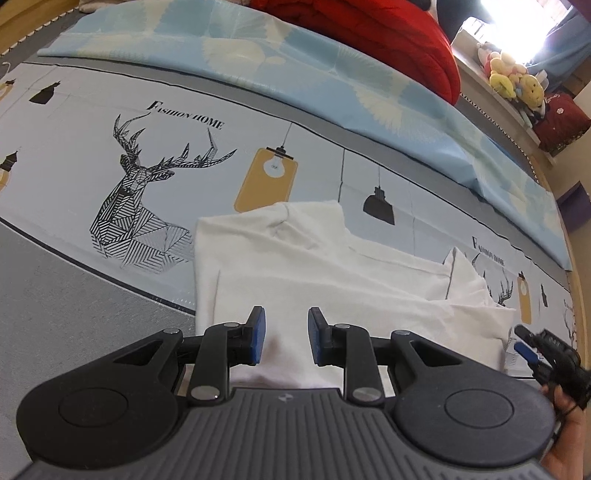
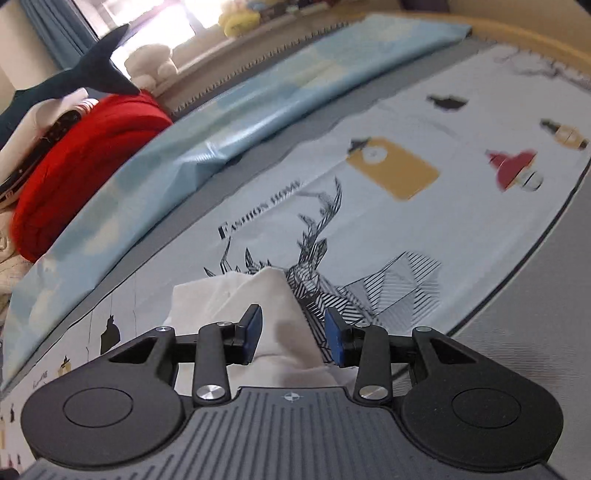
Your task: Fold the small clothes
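A small white garment [image 1: 314, 266] lies partly folded on the printed bed sheet [image 1: 110, 110]. My left gripper [image 1: 284, 338] is open, its blue pads apart just above the garment's near edge. My right gripper [image 2: 293, 336] is open too, with a raised fold of the same white garment [image 2: 273, 295] between its pads; I cannot tell if the pads touch it. The right gripper also shows at the right edge of the left wrist view [image 1: 546, 350], beside the garment's right end.
A light blue folded sheet [image 1: 295, 55] lies along the far side of the bed, with a red blanket [image 1: 388, 33] behind it. Plush toys [image 1: 513, 77] sit on a ledge by the window. A dark shark plush [image 2: 74, 81] rests on the red blanket [image 2: 92, 162].
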A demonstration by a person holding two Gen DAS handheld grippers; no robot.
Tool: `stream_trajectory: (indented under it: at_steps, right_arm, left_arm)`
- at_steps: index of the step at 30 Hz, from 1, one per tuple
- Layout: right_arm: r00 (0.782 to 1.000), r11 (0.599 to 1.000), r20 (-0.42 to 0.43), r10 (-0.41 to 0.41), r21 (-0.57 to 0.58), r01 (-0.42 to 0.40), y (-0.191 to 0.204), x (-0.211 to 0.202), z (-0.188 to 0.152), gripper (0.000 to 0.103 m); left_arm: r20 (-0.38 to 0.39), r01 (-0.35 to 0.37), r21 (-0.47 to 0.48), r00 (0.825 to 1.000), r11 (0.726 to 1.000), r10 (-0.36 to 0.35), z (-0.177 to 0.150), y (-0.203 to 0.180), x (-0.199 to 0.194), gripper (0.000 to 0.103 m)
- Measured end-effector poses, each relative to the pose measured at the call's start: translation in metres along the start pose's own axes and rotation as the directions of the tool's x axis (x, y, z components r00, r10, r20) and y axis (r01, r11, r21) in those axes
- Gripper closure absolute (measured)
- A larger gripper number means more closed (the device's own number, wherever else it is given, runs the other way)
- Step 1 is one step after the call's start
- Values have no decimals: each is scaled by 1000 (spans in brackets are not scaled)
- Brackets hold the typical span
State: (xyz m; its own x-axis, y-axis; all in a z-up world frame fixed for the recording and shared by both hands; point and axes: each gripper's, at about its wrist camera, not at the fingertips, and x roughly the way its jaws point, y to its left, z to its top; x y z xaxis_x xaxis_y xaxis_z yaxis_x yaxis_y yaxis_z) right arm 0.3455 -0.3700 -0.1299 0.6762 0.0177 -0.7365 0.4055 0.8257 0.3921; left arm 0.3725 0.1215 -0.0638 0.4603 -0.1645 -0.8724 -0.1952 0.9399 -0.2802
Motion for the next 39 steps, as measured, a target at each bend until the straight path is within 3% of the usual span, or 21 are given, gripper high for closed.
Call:
stream_trajectory:
  at_steps: [5,6,8,11,14,16,18,19,21,23,29,32,33,34,35,36,39]
  right_arm:
    - [999,998,-23,28,-63,-29,10,22,5,63]
    - [999,997,-21,26,-70,-28,10,25,6,68]
    - [999,996,-24,49,-77,-51,10,34,9,98]
    - [997,997,28,67,-50,-65,9,31,14,100]
    - [999,999,48,-23,-31,24,5,35,19,100]
    - [993,996,85,-88,-13,90,2,33,19,94]
    - [996,998,64,-66,2,66,-2,31,21,90]
    - [998,999,42,-43,11,42,-5,32,21,72]
    - [1000,1000,5,-10,19,10,-9,33,20,54]
    - [999,1000,-33,10,-3,-10,-10,37,16,54]
    - [997,997,-75,34,-59,-39,-1,48,8,54]
    - [996,995,-78,36,-92,-43,5,51,5,73]
    - [996,994,-82,41,-102,-49,6,52,4,83]
    - [996,992,-78,38,-114,-47,8,52,3,87]
    - [997,991,-71,34,-127,-43,9,52,3,89]
    - [997,990,-67,33,-136,-42,10,51,2,91]
    - [999,990,-44,29,-135,-34,11,47,3,94]
  left_arm:
    - [1,-17,-3,1000,1000,17,4,12,0,76]
    - [0,-20,-1,1000,1000,20,5,14,1,76]
    - [-5,-26,3,1000,1000,26,5,18,3,76]
    - [-15,-36,9,999,999,36,5,23,7,76]
    - [-24,-48,1,999,999,48,5,31,11,76]
    - [-22,-39,-15,999,999,39,6,37,15,76]
    - [-22,-22,-39,1000,999,21,7,44,22,74]
    - [-26,-11,-56,1000,998,10,8,49,28,69]
    - [-18,15,-78,1000,997,-17,8,57,41,59]
    - [-38,-1,-102,999,995,-3,9,65,57,57]
    - [5,4,-155,1000,988,-3,13,82,83,53]
    - [32,8,-145,999,989,-4,14,81,93,55]
    - [52,6,-136,999,991,1,15,79,96,59]
    - [72,6,-124,997,992,3,16,77,98,71]
    - [80,0,-113,997,994,9,17,74,101,77]
    - [85,-10,-101,996,995,19,19,72,104,90]
    - [114,-6,-66,993,998,13,23,64,105,97]
